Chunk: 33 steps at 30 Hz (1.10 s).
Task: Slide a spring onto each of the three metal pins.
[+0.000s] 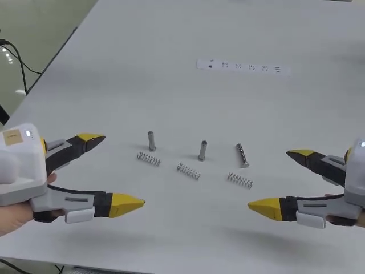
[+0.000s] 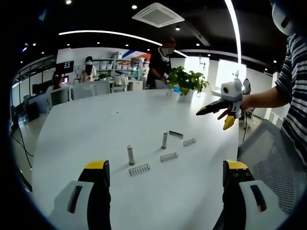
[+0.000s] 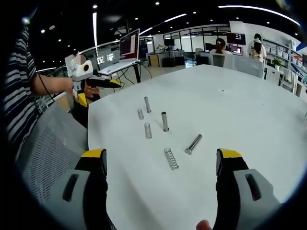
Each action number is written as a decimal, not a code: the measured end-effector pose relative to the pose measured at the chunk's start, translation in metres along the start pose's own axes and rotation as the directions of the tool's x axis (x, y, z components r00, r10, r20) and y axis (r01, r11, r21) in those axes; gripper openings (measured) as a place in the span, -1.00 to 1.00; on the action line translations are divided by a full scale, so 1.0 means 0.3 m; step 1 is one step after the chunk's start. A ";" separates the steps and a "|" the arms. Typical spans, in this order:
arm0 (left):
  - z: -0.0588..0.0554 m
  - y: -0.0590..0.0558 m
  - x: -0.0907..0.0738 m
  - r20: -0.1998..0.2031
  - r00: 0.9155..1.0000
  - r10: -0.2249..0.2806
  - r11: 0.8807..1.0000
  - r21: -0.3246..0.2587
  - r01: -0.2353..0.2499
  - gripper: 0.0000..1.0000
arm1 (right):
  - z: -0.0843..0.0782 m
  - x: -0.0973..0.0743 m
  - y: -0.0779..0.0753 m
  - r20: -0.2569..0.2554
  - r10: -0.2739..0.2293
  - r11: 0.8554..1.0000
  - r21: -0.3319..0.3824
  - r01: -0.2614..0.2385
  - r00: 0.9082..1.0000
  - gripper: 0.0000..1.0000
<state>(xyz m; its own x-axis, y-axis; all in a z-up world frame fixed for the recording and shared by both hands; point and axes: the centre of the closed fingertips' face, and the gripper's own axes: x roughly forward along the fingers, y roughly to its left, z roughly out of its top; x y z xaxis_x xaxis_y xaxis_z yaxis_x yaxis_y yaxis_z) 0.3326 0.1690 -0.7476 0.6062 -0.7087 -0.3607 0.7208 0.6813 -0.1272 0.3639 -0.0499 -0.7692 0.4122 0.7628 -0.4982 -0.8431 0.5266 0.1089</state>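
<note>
Steel pins [image 1: 202, 150] and springs [image 1: 188, 170] lie on the surface [image 1: 182, 228] between the left gripper [image 1: 120, 169] and right gripper [image 1: 268, 178], both jaws wide, empty. Left gripper view: two pins stand beyond the tips; a knock could topple them. Right gripper view: a fallen pin [image 3: 193, 143] lies ahead, liable to roll; pinched springs may skitter.

Pretty clearly an open-plan office. There's a big white tabletop [image 1: 171, 34] with a power strip [image 1: 242, 67] lying on it. A cassette air-con unit [image 2: 157, 13] and long strip lights [image 2: 110, 33] sit in a dark ceiling, and there's a potted plant [image 2: 187, 79] at the far end. Also desks with a monitor [image 3: 129, 44], a grey mesh chair [image 3: 45, 153], shelves [image 2: 120, 60] along the wall, and a seated person [image 3: 220, 46] further back.
</note>
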 end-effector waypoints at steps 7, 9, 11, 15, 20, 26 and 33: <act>-0.002 0.001 0.009 0.001 1.000 -0.004 1.000 -0.005 0.004 0.95 | 0.011 0.021 -0.004 -0.010 0.017 0.999 0.027 -0.017 1.000 0.85; -0.003 0.004 0.010 0.003 1.000 -0.003 1.000 -0.010 0.003 0.95 | 0.012 0.029 -0.003 -0.019 0.029 0.999 0.043 -0.028 0.999 0.81; -0.005 0.008 0.009 0.003 1.000 -0.001 1.000 -0.012 0.001 0.95 | 0.020 0.037 -0.007 -0.017 0.030 0.998 0.049 -0.029 0.999 0.80; -0.010 0.013 0.007 0.003 1.000 0.000 1.000 -0.017 0.000 0.95 | 0.047 0.054 -0.017 -0.013 0.027 0.999 0.037 -0.026 1.000 0.80; -0.017 0.016 0.005 0.002 1.000 -0.001 1.000 -0.022 0.001 0.95 | 0.073 0.079 -0.040 -0.014 0.023 0.999 0.037 -0.022 1.000 0.78; -0.017 0.015 0.004 0.008 1.000 0.000 1.000 -0.028 0.000 0.93 | 0.083 0.109 -0.073 -0.018 0.013 0.997 0.072 -0.012 1.000 0.76; -0.020 0.016 0.002 0.014 1.000 0.001 0.999 -0.037 0.000 0.93 | 0.080 0.136 -0.114 -0.042 -0.009 0.995 0.099 0.013 0.999 0.67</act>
<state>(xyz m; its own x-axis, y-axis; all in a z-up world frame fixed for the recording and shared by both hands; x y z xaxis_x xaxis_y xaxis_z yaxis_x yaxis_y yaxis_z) 0.3341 0.1730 -0.7541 0.6117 -0.7106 -0.3477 0.7075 0.6880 -0.1615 0.4179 -0.0279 -0.7725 0.4045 0.7417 -0.5350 -0.7992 0.5711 0.1875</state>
